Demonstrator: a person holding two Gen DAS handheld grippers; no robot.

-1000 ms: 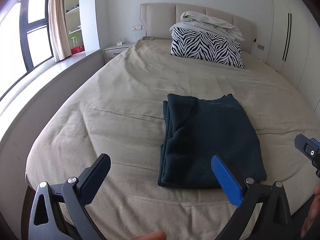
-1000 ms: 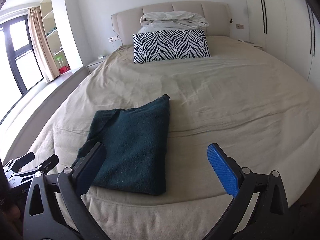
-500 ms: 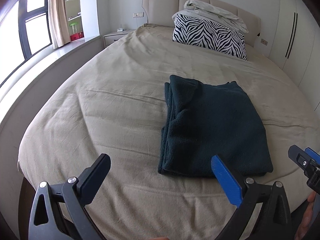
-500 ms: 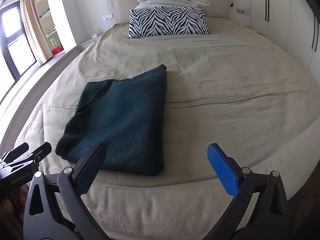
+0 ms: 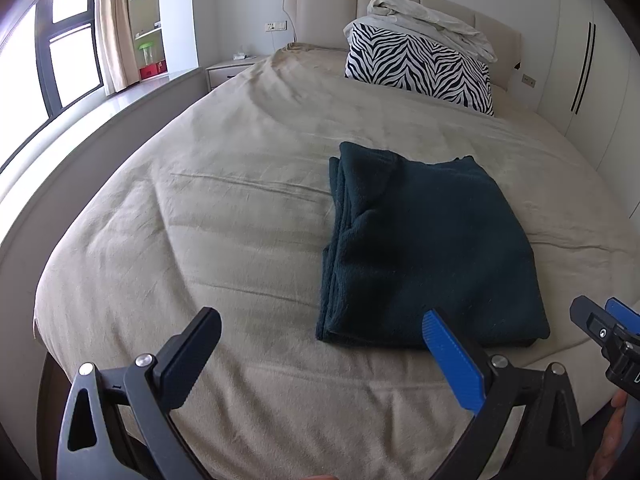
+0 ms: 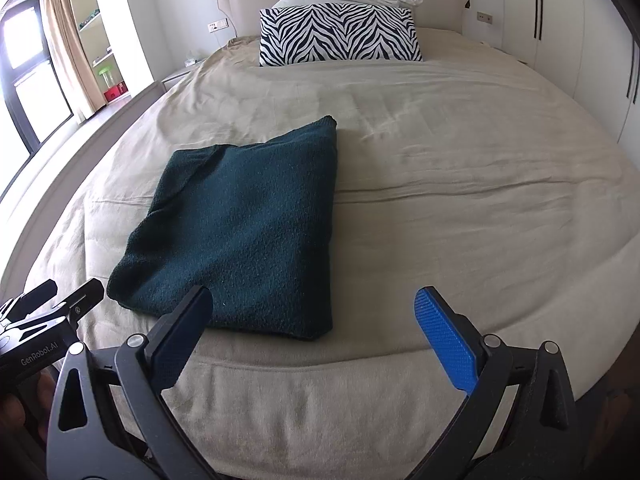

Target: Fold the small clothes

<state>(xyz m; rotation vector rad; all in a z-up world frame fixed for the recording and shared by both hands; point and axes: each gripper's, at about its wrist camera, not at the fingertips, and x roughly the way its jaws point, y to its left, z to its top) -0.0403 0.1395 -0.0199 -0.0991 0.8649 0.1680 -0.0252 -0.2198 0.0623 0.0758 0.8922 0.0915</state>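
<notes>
A dark teal garment lies folded into a flat rectangle on the beige bed, near its foot edge. In the right wrist view the garment lies left of centre. My left gripper is open and empty, above the bed's foot edge, just left of the garment's near left corner. My right gripper is open and empty, over the garment's near right corner without touching it. Each gripper also shows at the edge of the other's view, the right one and the left one.
A zebra-print pillow with a crumpled pale duvet on it stands against the headboard. A nightstand and a window are at the far left. White wardrobe doors line the right wall.
Both grippers have moved forward and tilted down toward the bed, so the garment looms larger and nearer. Both stay open and empty. The garment has not moved.
</notes>
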